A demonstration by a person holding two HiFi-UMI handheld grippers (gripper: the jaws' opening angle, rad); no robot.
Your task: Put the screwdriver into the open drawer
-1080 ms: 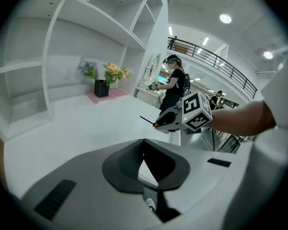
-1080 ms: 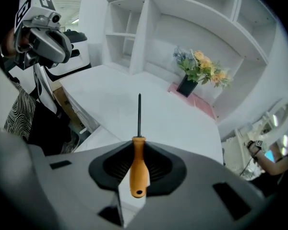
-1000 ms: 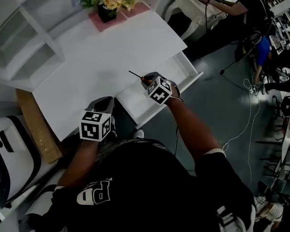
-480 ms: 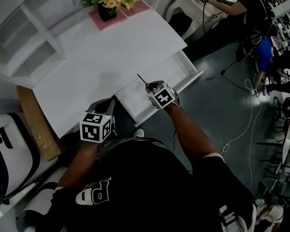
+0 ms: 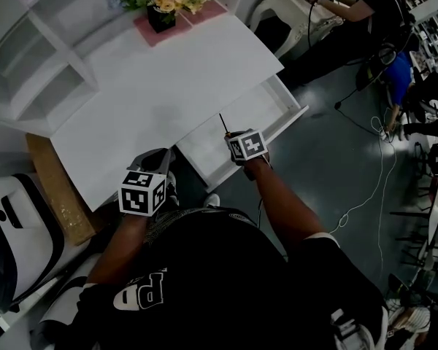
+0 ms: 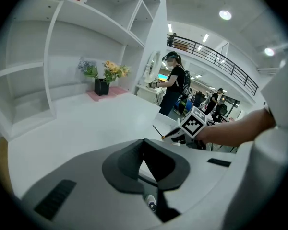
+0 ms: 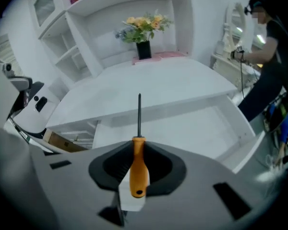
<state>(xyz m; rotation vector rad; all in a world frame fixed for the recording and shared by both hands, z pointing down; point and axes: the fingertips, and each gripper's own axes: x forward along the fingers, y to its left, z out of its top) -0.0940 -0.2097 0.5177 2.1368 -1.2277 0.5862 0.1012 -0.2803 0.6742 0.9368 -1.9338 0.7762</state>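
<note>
My right gripper [image 7: 138, 145] is shut on the orange handle of the screwdriver [image 7: 138, 169], whose thin dark shaft points straight ahead. In the head view the right gripper [image 5: 235, 138] hovers over the near left part of the open white drawer [image 5: 274, 111], and the screwdriver's shaft [image 5: 223, 123] sticks out above the drawer floor. The drawer [image 7: 192, 128] lies pulled out below the desk top [image 7: 158, 85]. My left gripper [image 5: 166, 154] rests at the desk's front edge, left of the drawer, with its jaws together and nothing in them. The left gripper view shows the left gripper [image 6: 144, 143] and the right gripper [image 6: 175, 136] beyond it.
A black vase of flowers [image 5: 164, 9] stands on a pink mat at the back of the desk. White shelves [image 5: 29, 71] rise at the left. A cardboard box [image 5: 55, 188] and a white machine [image 5: 7, 232] sit beside the desk. Another person [image 5: 358, 13] works at the far right; cables [image 5: 372, 166] lie on the floor.
My right gripper has rolled and sunk to the right over the drawer; the screwdriver's shaft now points up the picture instead of to the left. The left gripper has stayed put.
</note>
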